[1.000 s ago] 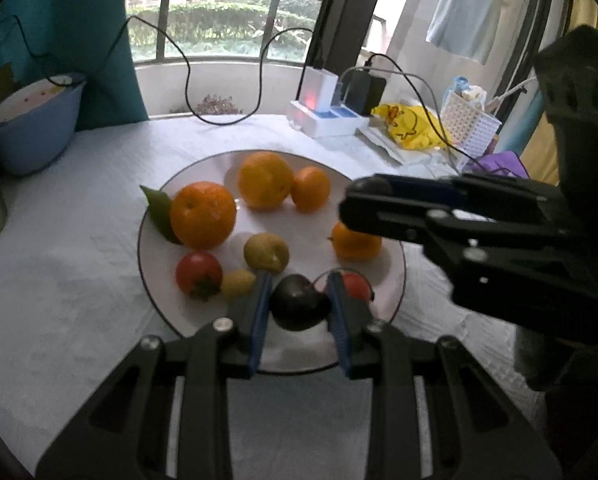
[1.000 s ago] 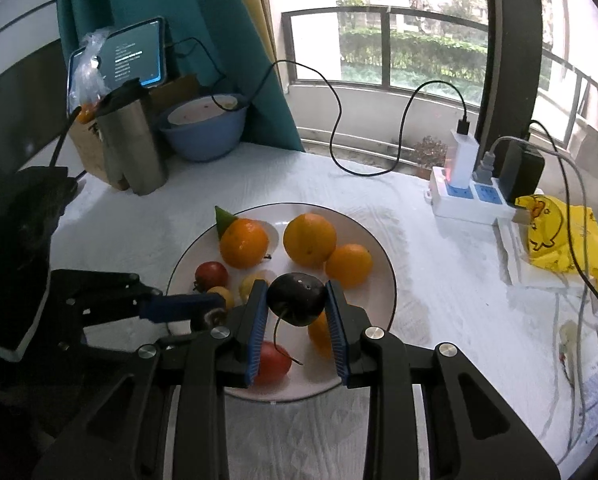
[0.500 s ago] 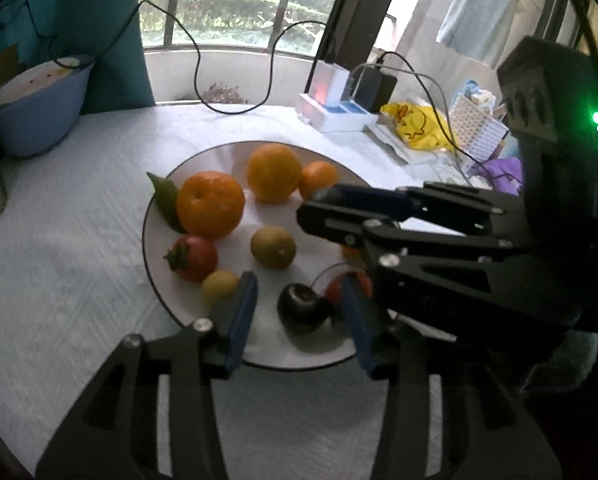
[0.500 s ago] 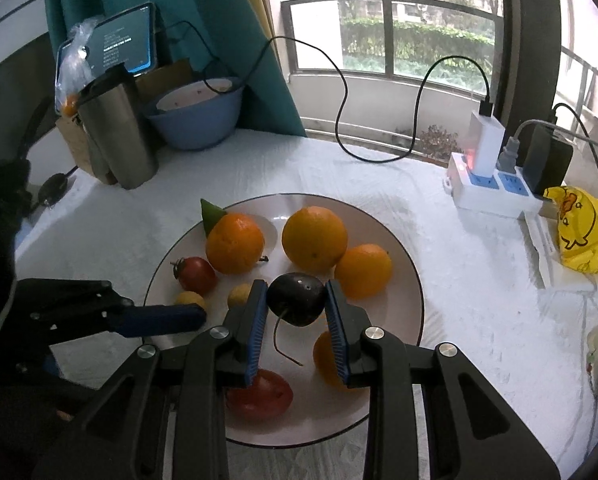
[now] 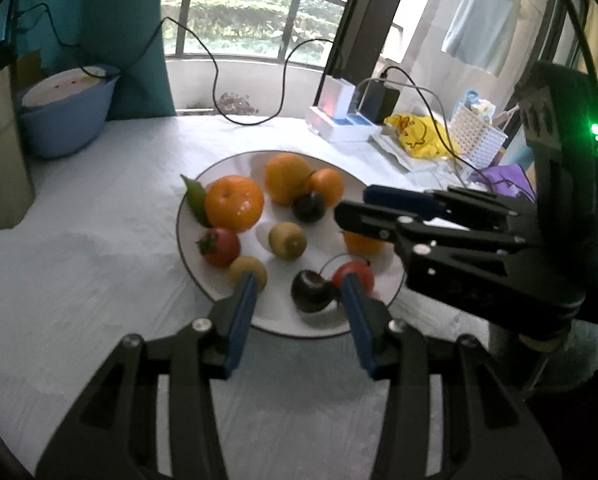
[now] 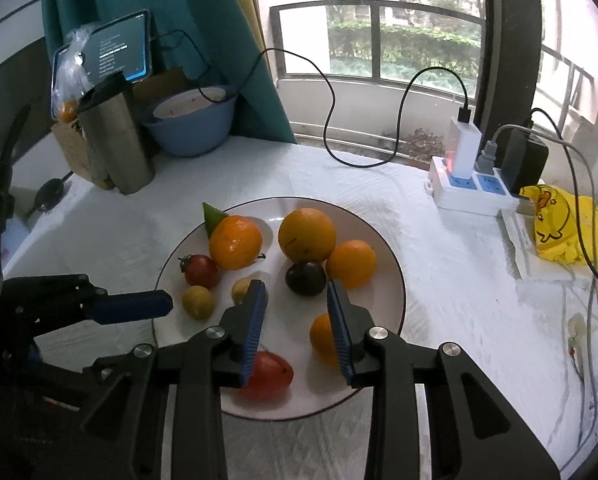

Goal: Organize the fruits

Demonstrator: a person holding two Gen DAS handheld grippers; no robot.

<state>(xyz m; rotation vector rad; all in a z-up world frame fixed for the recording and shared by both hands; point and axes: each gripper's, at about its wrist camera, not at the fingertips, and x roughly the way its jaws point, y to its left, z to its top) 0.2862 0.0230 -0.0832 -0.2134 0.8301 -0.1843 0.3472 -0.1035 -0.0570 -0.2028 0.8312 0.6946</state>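
A white plate (image 5: 223, 168) (image 6: 383, 312) holds oranges, small tomatoes, small yellow-green fruits and two dark plums. My left gripper (image 5: 299, 292) is open above the plate's near edge; one dark plum (image 5: 310, 291) lies on the plate between its fingers, next to a red tomato (image 5: 355, 274). My right gripper (image 6: 297, 294) is open over the plate's middle. The other dark plum (image 6: 305, 278) (image 5: 308, 206) lies just beyond its tips, beside the oranges (image 6: 307, 234). The right gripper also shows in the left wrist view (image 5: 375, 204).
A blue bowl (image 6: 191, 120), a steel tumbler (image 6: 117, 136) and a tablet (image 6: 119, 50) stand at the back left. A power strip with chargers (image 6: 471, 184), cables and a yellow duck bag (image 6: 563, 224) lie at the right. A white cloth covers the table (image 5: 79, 248).
Both grippers opened and let go of their plums, which now lie on the plate. Both grippers pulled back a little.
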